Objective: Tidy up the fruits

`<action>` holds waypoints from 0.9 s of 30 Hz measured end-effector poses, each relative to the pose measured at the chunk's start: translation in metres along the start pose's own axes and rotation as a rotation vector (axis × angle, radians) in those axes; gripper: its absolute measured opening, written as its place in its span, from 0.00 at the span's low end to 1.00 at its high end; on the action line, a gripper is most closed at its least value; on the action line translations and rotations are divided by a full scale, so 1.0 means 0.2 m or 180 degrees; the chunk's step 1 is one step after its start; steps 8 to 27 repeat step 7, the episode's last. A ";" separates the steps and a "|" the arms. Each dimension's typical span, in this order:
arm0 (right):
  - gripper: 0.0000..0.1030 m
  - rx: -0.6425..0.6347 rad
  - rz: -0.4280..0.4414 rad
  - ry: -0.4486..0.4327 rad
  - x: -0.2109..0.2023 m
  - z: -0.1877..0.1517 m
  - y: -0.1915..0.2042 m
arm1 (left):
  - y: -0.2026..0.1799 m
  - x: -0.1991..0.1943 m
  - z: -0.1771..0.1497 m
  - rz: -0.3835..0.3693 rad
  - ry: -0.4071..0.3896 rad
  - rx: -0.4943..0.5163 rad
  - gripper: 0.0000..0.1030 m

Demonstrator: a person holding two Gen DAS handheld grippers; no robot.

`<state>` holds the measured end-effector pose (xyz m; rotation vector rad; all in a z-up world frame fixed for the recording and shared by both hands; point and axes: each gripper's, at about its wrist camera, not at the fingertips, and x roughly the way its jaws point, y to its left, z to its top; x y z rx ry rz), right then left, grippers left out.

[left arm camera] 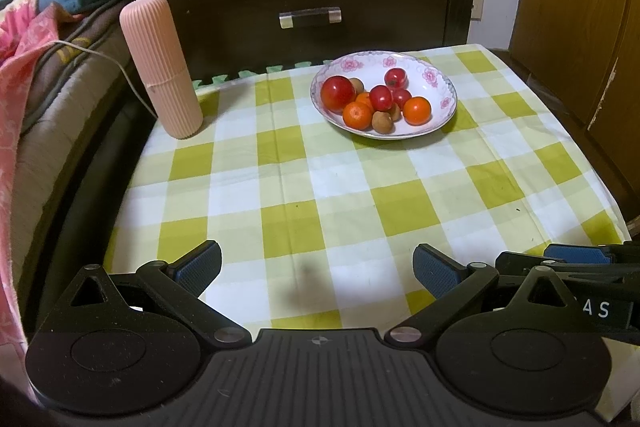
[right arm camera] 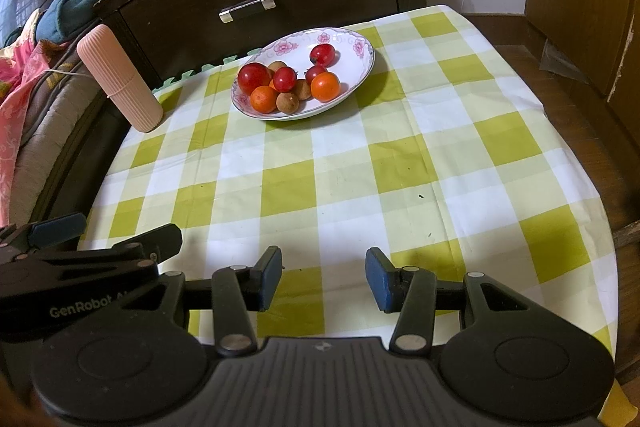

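- Covering the table, a checked cloth [left arm camera: 320, 187] carries the plate [left arm camera: 436, 125] of fruits [left arm camera: 376, 99] at its far edge.
- Left gripper [left arm camera: 318, 269]: jaws wide apart, empty; plate at one o'clock.
- Right gripper [right arm camera: 324, 277]: jaws apart, empty; plate at eleven o'clock, neither gripper clearly nearer.

The left claw [left arm camera: 317, 273] gapes above the checked cloth [left arm camera: 320, 183], well short of the fruit plate [left arm camera: 384, 94], perhaps holding longans.

Fruits [left arm camera: 382, 99] in plate [left arm camera: 442, 125] (cylinder [left arm camera: 162, 67] leftward)
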<state>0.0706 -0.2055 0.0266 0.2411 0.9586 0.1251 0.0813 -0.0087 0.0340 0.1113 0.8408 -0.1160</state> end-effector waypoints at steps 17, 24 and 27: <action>0.43 0.0001 0.0001 0.0002 0.00 0.00 0.00 | 0.00 0.01 0.00 0.0009 0.0040 -0.0021 1.00; 0.43 0.0001 0.0001 0.0002 0.00 0.00 0.00 | 0.00 0.01 0.00 0.0009 0.0040 -0.0021 1.00; 0.43 0.0001 0.0001 0.0002 0.00 0.00 0.00 | 0.00 0.01 0.00 0.0009 0.0040 -0.0021 1.00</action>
